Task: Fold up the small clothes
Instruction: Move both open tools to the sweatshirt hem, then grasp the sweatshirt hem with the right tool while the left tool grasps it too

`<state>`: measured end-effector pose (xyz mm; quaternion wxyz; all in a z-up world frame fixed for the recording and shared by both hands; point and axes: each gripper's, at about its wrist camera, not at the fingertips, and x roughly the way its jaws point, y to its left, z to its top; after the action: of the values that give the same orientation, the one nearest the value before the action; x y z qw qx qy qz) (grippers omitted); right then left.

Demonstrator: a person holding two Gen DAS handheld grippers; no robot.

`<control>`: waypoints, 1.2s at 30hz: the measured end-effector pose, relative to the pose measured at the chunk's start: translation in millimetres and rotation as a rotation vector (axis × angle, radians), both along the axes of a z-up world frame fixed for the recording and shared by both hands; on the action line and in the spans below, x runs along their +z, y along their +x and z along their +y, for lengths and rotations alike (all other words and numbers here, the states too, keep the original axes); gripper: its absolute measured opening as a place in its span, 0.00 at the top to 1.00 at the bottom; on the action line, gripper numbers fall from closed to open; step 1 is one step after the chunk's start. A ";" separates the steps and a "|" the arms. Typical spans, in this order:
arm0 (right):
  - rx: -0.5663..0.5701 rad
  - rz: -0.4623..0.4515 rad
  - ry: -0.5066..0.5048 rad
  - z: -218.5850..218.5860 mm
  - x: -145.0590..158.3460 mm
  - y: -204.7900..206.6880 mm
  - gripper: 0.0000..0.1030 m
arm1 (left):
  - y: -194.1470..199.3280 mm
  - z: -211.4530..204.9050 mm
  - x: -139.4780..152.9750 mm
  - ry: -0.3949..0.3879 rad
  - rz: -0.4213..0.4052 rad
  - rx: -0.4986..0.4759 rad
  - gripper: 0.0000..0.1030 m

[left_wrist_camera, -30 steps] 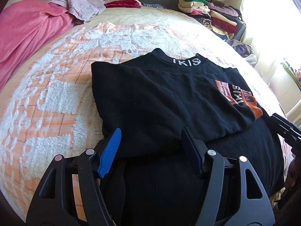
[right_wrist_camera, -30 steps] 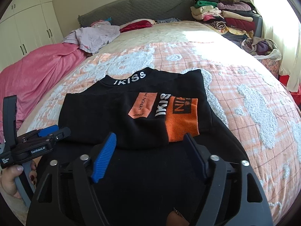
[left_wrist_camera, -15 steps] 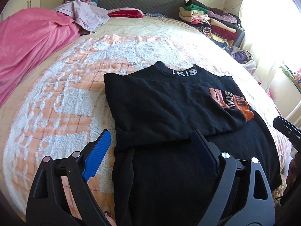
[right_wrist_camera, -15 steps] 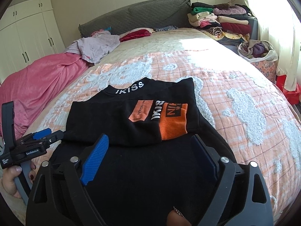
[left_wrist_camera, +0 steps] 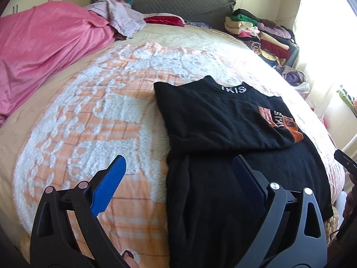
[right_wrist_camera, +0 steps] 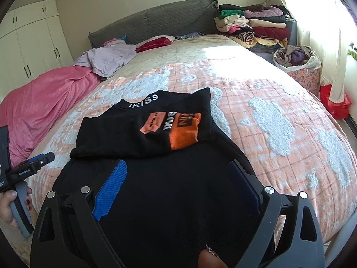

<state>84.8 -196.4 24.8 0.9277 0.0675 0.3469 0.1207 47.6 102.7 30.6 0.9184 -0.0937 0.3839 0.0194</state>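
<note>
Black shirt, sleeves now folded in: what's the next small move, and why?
Probably bring both open grippers, left and right, down to the black shirt's near hem to fold it up toward the collar. Their jaws have just been opening, nothing between them, and the lower half lies flat, unfolded.

Black top (right_wrist_camera: 156, 178) on patterned bedspread (right_wrist_camera: 279, 122)

The black top (right_wrist_camera: 160, 178) is matt knit cloth, its orange patch (right_wrist_camera: 184, 131) ribbed. Under it the bedspread (left_wrist_camera: 107, 120) is fleecy, with raised white tufts on flatter peach weave. The pink blanket (left_wrist_camera: 44, 51) has a soft sheen. The left gripper (left_wrist_camera: 178, 185) is matt black plastic with finely ridged blue pads (left_wrist_camera: 109, 185) and shiny metal pins (left_wrist_camera: 274, 185). The headboard (right_wrist_camera: 156, 22) is quilted grey fabric.
</note>
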 end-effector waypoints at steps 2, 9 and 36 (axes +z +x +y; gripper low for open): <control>-0.007 0.002 0.001 -4.0 -1.5 -3.7 0.11 | -6.0 4.4 -2.2 -0.002 0.006 0.005 0.13; -0.008 0.026 -0.006 -16.9 -10.9 -17.8 0.11 | -29.4 15.3 -17.0 -0.003 0.048 0.009 0.13; -0.054 0.175 -0.081 -69.6 -66.7 -79.3 0.11 | -107.3 -4.6 -71.5 -0.091 0.212 -0.135 0.40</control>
<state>5.5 -266.0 -41.9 0.8986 0.0495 0.4294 0.0750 -59.7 98.1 -41.0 0.8667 -0.1066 0.4848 -0.0498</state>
